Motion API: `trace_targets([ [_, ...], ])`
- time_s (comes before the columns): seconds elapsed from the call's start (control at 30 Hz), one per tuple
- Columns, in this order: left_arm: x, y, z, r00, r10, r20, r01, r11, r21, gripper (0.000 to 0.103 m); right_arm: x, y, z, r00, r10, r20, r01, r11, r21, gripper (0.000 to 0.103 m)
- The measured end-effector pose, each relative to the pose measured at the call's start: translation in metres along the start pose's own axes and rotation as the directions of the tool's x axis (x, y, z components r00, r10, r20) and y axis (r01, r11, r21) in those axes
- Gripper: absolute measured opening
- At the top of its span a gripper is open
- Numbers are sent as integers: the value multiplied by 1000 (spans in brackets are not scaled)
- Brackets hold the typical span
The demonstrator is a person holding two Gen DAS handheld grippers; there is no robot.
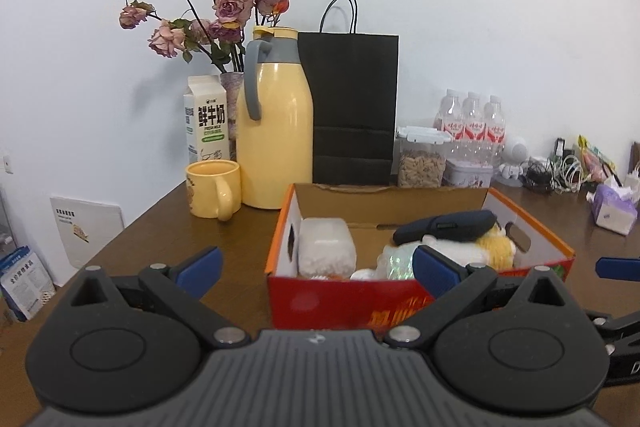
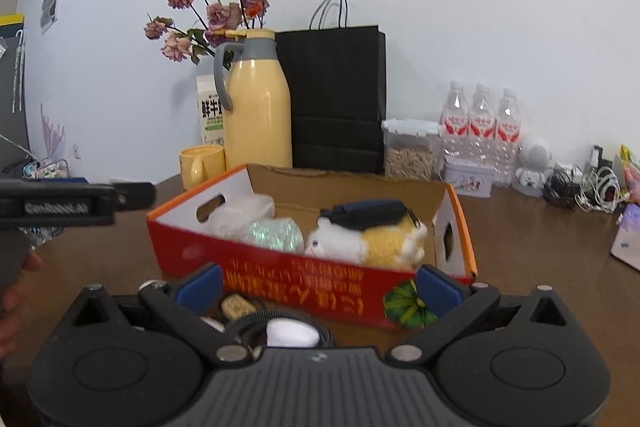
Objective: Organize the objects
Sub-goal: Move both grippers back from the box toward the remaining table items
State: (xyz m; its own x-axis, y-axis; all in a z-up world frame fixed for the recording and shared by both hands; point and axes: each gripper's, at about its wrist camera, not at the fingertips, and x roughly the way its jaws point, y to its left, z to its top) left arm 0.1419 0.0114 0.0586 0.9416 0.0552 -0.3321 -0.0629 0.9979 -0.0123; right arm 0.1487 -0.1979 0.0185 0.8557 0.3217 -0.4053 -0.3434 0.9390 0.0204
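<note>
A red and orange cardboard box (image 1: 340, 299) (image 2: 192, 251) stands open on the brown table. Inside lie a white fluffy pack (image 1: 326, 247), a shiny green roll (image 2: 276, 235), a white and yellow plush toy (image 2: 376, 239) and a dark case (image 1: 448, 225) on top of it. My left gripper (image 1: 316, 267) is open and empty, just in front of the box. My right gripper (image 2: 320, 285) is open in front of the box. Small items (image 2: 280, 327) lie on the table below it, between the fingers; they are partly hidden.
Behind the box stand a yellow mug (image 1: 214, 193), a yellow thermos jug (image 1: 276, 131), a milk carton (image 1: 206, 123), dried roses (image 1: 216, 7), a black paper bag (image 1: 352, 107), a seed jar (image 1: 420, 163), water bottles (image 1: 472, 123) and a tin (image 1: 468, 173). Cables (image 2: 580, 187) and a tissue pack (image 1: 612, 207) lie at right.
</note>
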Motion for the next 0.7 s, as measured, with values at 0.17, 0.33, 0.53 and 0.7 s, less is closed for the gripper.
trace_targets([
  [0.17,-15,9,-13,999,13,-30,-13,1000,15,103,-9,-5,-18,999,0,-46,0,1000,10,103],
  [0.33,-19,18,-31,996,26,-88,-25,1000,7,103,-13,-7,-31,997,10,-80,-8,1000,25,103],
  [0.53,-20,26,-42,991,46,-125,-48,999,-17,103,-12,-3,-36,994,26,-104,-24,1000,18,103],
  [0.7,-22,29,-42,990,53,-127,-56,998,-17,103,-3,1,-32,991,52,-123,-52,999,-2,103],
])
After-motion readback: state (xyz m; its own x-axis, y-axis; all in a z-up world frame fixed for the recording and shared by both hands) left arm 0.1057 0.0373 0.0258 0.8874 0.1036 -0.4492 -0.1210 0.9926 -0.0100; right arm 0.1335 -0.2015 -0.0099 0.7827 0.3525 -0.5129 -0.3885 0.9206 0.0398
